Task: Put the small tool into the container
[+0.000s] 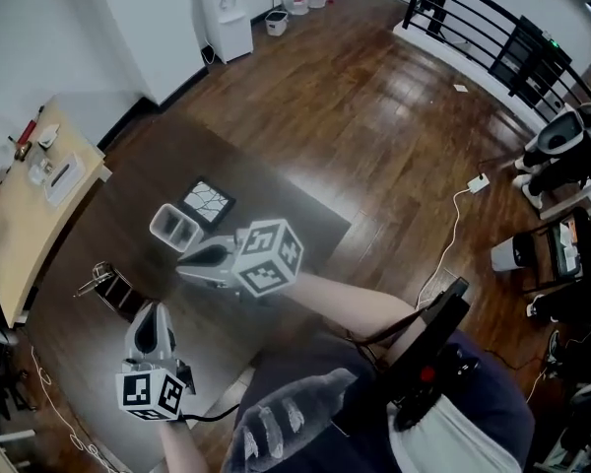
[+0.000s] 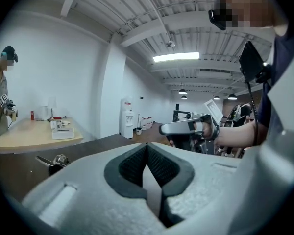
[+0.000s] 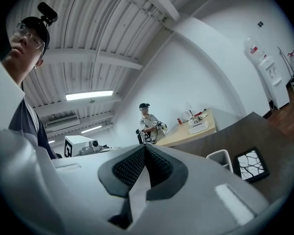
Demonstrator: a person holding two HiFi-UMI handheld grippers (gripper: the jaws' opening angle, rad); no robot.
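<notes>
Bright ceiling strip light (image 2: 176, 57), fisheye edges (dark vignette)

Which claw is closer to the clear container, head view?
The right claw, its tip right beside the container; the left claw is further off, lower left in the picture.

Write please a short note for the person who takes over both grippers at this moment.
Left gripper: shut, empty.
Right gripper: shut, empty, close to the container in the head view.
Small tool: lies on the dark table, left of the container, not in it.
Done: nothing yet.
Left: grasp the tool and put it into the container.
</notes>
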